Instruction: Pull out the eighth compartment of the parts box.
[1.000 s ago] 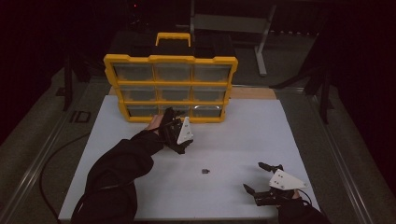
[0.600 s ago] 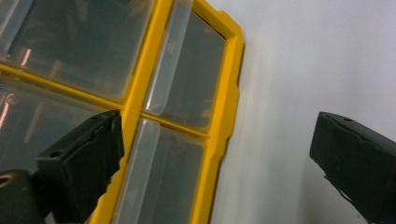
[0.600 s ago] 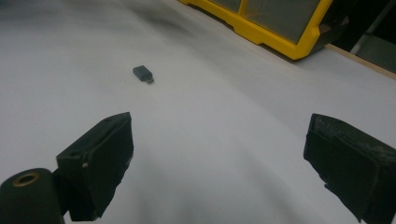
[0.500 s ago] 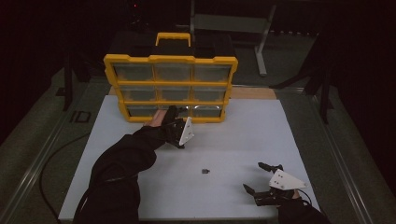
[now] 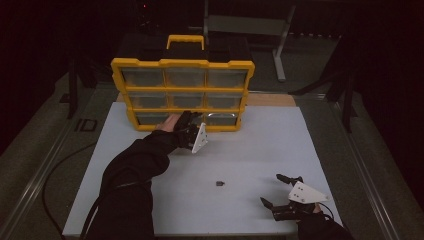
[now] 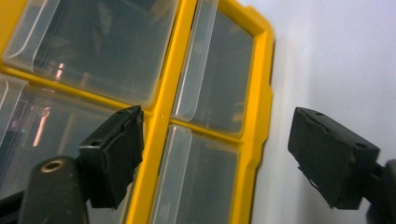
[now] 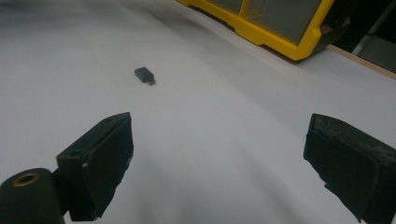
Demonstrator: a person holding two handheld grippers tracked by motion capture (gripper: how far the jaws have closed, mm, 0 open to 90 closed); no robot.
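Note:
A yellow organiser (image 5: 182,64) with clear drawers stands upright at the back of the white table (image 5: 260,140). My left gripper (image 5: 193,126) is up against its bottom row, near the middle drawer (image 5: 184,117). In the left gripper view, my left gripper (image 6: 219,161) has just been closing its jaws, which still stand apart. A clear drawer's lip (image 6: 173,168) and a yellow frame bar (image 6: 250,140) lie between them, and no pad presses on either. My right gripper (image 5: 270,189) rests open near the front right. A small black plug-like piece (image 5: 219,183) (image 7: 144,74) lies ahead of my right gripper (image 7: 219,168).
A black cable (image 5: 55,175) runs along the table's left side. A metal stand (image 5: 280,45) sits behind the organiser in the dark. A person's dark sleeve (image 5: 130,175) crosses the table's front left.
My left gripper has edged a little closer to the organiser's bottom row. The right gripper and the small black piece have stayed where they were.

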